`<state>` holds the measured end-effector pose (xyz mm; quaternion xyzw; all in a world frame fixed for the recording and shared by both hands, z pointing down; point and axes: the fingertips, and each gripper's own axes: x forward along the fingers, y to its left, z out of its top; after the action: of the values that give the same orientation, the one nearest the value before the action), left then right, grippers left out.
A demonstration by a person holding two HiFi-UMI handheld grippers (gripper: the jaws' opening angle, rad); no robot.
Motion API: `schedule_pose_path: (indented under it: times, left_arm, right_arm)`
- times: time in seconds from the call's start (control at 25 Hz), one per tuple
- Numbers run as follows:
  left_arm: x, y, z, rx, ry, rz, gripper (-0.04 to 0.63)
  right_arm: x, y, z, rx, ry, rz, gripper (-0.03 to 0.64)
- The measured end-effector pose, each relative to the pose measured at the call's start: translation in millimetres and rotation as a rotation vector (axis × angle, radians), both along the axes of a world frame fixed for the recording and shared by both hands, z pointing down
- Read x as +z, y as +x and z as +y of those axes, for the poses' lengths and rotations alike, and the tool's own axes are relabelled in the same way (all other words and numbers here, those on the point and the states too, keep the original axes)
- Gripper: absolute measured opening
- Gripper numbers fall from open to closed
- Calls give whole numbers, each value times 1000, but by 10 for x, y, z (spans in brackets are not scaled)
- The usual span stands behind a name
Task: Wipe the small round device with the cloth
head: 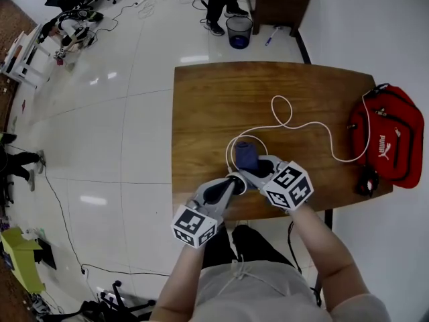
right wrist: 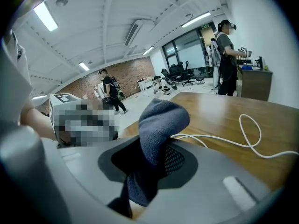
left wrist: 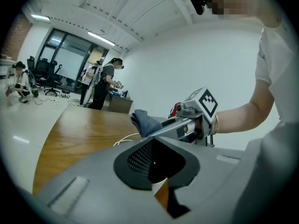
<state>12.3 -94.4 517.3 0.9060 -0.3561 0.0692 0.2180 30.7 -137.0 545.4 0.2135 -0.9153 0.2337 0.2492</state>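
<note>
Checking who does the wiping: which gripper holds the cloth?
The right gripper: its jaws clamp the blue cloth, which sticks up from them. The left gripper has its jaws shut, with no cloth between them.

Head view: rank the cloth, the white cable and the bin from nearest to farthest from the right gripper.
1. The cloth: held in the fingers of the right gripper, at the near side of the table.
2. The cable: lies on the table, curling round the cloth and looping away toward the middle.
3. The bin: stands past the table's far edge.
</note>
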Motion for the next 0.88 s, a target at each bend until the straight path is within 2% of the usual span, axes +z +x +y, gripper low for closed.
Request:
schedule_pose_path:
  times: [0.2, 0.56, 0.64, 0.72, 0.88]
  left_arm:
    - [-16, 13, -14, 21, 13, -12, 6]
    - [-7, 22, -30, 20, 8, -4, 6]
    - [5, 17, -21, 16, 5, -21, 6]
    - [2, 16, -4, 12, 7, -36, 6]
    - [-90, 40, 50, -6, 25, -26, 6]
  right_arm:
    - [273, -7, -105, -6, -117, 5, 110]
    - [828, 112, -81, 2, -223, 156, 110]
    - [715, 104, -106, -5, -221, 152, 110]
    - [412, 34, -152, -26, -200, 94, 110]
    - [-276, -235, -169, -164, -136, 0, 110]
